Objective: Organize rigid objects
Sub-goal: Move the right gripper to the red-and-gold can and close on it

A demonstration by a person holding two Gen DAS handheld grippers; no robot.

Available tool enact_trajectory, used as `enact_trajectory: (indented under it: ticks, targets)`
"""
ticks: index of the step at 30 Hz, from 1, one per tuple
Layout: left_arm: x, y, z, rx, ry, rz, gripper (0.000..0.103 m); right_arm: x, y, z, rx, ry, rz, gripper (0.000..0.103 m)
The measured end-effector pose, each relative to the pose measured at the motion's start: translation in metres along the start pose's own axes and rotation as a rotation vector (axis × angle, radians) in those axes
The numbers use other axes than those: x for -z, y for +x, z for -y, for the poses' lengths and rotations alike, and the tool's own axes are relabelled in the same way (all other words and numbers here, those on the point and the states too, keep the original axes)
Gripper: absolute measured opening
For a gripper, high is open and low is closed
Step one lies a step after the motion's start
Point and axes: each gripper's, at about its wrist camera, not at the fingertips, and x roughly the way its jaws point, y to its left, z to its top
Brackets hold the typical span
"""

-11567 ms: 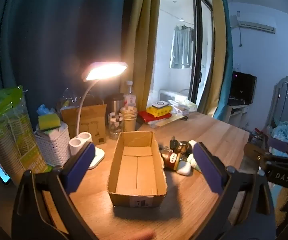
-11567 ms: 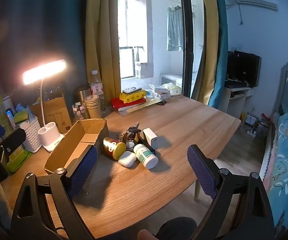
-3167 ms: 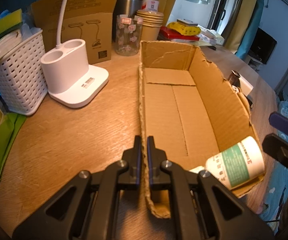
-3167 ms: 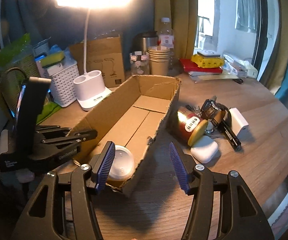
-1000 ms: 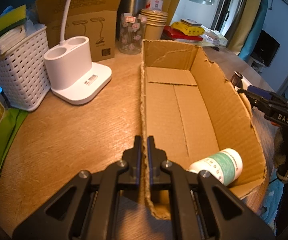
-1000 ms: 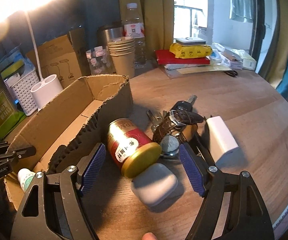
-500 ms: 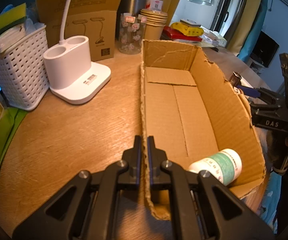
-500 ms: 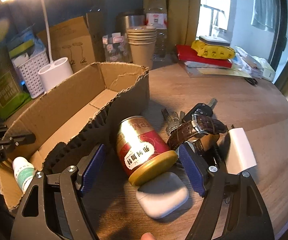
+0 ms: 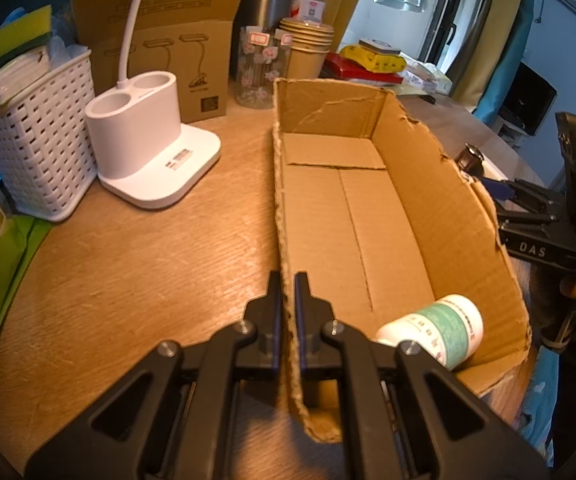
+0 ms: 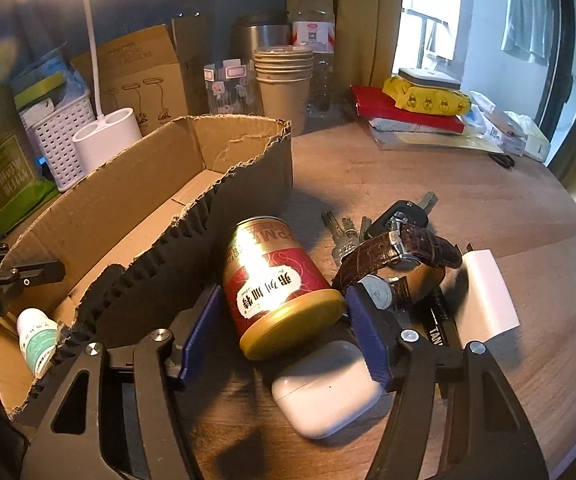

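Note:
My left gripper (image 9: 288,304) is shut on the near left wall of the open cardboard box (image 9: 351,208). A white bottle with a green label (image 9: 439,330) lies inside the box at its near right corner; it also shows in the right wrist view (image 10: 36,338). My right gripper (image 10: 284,312) is open, its blue pads (image 10: 361,330) on either side of a red and gold can (image 10: 276,284) that lies on its side beside the box (image 10: 136,208). A white earbud case (image 10: 325,388), a brown watch (image 10: 395,252), keys (image 10: 343,236) and a white charger (image 10: 485,292) lie around the can.
A white lamp base (image 9: 148,152), a white basket (image 9: 36,148), a cardboard lamp box (image 9: 176,44), a glass jar (image 9: 262,68), paper cups (image 10: 284,80) and a water bottle (image 10: 313,36) stand behind the box. Books and packets (image 10: 419,108) lie at the back right.
My right gripper has moved forward and down around the red can, and its jaws have narrowed toward it. My left gripper still holds the box wall.

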Motion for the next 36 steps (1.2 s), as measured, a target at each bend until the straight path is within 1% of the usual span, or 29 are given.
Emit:
enact_trajectory:
  ticks: [3,5,6,7,15,23,26,30,36]
  targets:
    - [0.001,-0.001,0.000,-0.001,0.002,0.002,0.006,0.001,0.000,-0.003,-0.004,-0.015,0.000,0.067]
    - [0.001,0.000,-0.002,-0.001,0.001,0.003,0.007,0.003,-0.001,-0.007,-0.011,-0.046,-0.012,0.067]
    - [0.001,0.000,-0.003,0.000,0.001,0.003,0.007,0.004,-0.002,-0.010,-0.013,-0.064,-0.017,0.066]
    - [0.000,-0.001,-0.003,-0.003,0.002,0.004,0.007,0.005,-0.002,-0.012,-0.006,-0.077,-0.016,0.061]
    - [0.000,-0.001,-0.004,0.021,0.040,0.004,0.007,0.011,-0.010,-0.012,0.013,-0.095,-0.013,0.061]
    - [-0.001,-0.002,-0.003,0.031,0.072,0.000,0.007,0.008,0.007,-0.011,0.050,-0.110,-0.016,0.065]
    - [-0.001,-0.002,-0.004,0.038,0.076,-0.002,0.007,0.007,0.008,-0.008,0.044,-0.091,-0.012,0.065]
    - [-0.001,-0.001,-0.004,0.046,0.084,0.001,0.007,0.007,-0.001,-0.001,0.025,-0.036,0.015,0.064]
    - [0.000,-0.002,-0.001,0.040,0.098,0.005,0.007,0.008,-0.019,0.004,0.047,0.020,0.046,0.064]
